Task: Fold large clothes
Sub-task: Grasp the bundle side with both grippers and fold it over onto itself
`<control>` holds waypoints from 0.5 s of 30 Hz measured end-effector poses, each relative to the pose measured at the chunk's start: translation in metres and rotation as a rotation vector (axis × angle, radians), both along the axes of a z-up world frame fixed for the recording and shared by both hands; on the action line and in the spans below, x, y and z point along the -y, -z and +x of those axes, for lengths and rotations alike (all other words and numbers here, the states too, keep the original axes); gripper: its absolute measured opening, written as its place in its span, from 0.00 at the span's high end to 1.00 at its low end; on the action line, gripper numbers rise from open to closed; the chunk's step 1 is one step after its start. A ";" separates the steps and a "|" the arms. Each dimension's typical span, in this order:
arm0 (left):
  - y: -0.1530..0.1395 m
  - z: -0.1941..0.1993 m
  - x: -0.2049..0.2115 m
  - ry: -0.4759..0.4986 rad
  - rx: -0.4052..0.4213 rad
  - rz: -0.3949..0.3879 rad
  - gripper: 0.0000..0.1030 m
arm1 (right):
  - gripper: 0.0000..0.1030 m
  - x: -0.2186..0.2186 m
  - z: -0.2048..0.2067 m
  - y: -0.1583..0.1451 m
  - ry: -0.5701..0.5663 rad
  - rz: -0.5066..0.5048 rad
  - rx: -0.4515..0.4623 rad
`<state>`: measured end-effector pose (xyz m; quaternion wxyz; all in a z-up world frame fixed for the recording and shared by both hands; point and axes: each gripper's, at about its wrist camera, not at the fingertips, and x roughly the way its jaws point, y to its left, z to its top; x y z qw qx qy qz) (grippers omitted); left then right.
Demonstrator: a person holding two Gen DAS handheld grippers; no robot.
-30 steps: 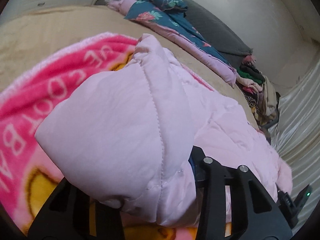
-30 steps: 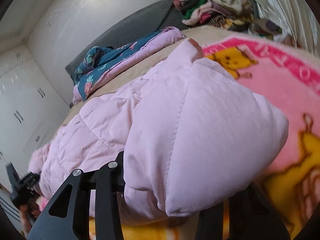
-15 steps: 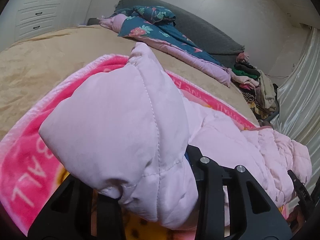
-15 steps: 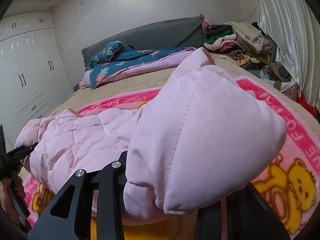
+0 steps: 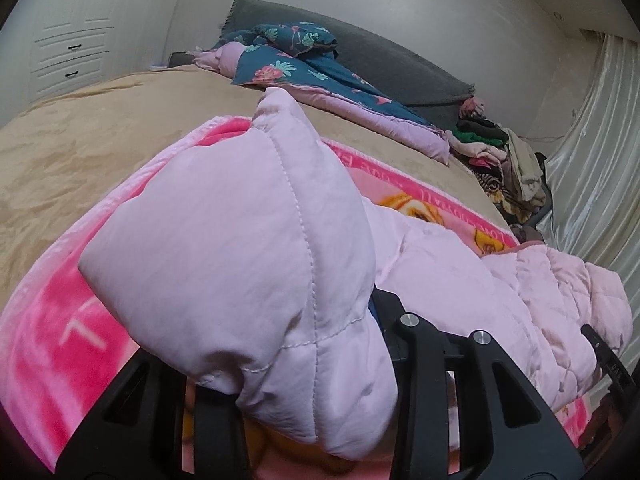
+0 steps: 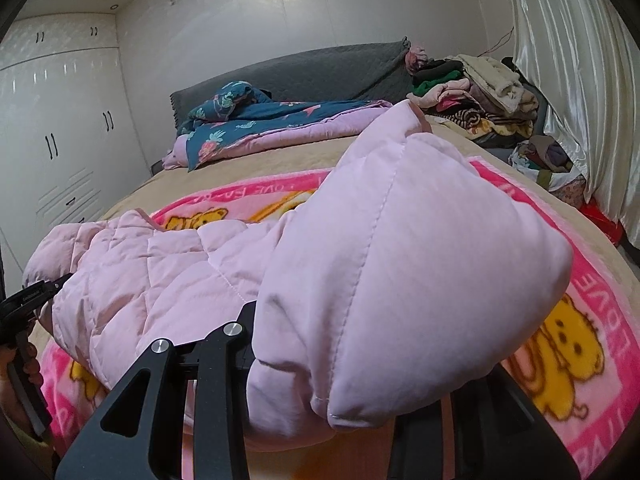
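Note:
A pale pink quilted puffer jacket [image 5: 240, 248] lies across a pink cartoon-bear blanket [image 5: 48, 320] on the bed. My left gripper [image 5: 304, 392] is shut on one end of the jacket, which bulges up over the fingers and hides the tips. My right gripper [image 6: 344, 392] is shut on the other end of the jacket [image 6: 400, 260], its tips hidden too. The jacket's middle sags between them, and each gripper shows at the edge of the other's view. The blanket also shows in the right wrist view [image 6: 580, 320].
A tan bedspread [image 5: 100, 128] covers the bed. A teal floral quilt [image 5: 304, 68] and a grey headboard cover [image 6: 320, 68] lie at the far end. A heap of clothes [image 6: 472, 92] sits by the curtain [image 6: 580, 80]. White wardrobes [image 6: 52, 120] stand at the left.
Both grippers have lifted and tilted up with the jacket ends in them; the views now look across the bed, and the jacket's middle stretches out more between them.

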<state>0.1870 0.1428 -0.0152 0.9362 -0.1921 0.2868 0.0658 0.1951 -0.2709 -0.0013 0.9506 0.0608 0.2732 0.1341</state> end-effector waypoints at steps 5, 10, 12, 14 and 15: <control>0.004 -0.021 0.004 0.008 -0.014 0.031 0.73 | 0.68 0.002 -0.025 0.003 0.002 -0.004 -0.003; 0.005 -0.038 0.008 0.018 -0.024 0.055 0.73 | 0.68 0.002 -0.046 0.008 0.006 -0.010 -0.013; 0.005 -0.043 0.009 0.022 -0.029 0.064 0.73 | 0.68 0.004 -0.053 0.009 0.006 -0.008 -0.017; 0.005 -0.048 0.010 0.025 -0.033 0.070 0.73 | 0.68 0.006 -0.060 0.011 0.010 -0.002 -0.023; 0.006 -0.051 0.010 0.027 -0.035 0.074 0.73 | 0.68 0.007 -0.059 0.009 0.011 -0.004 -0.025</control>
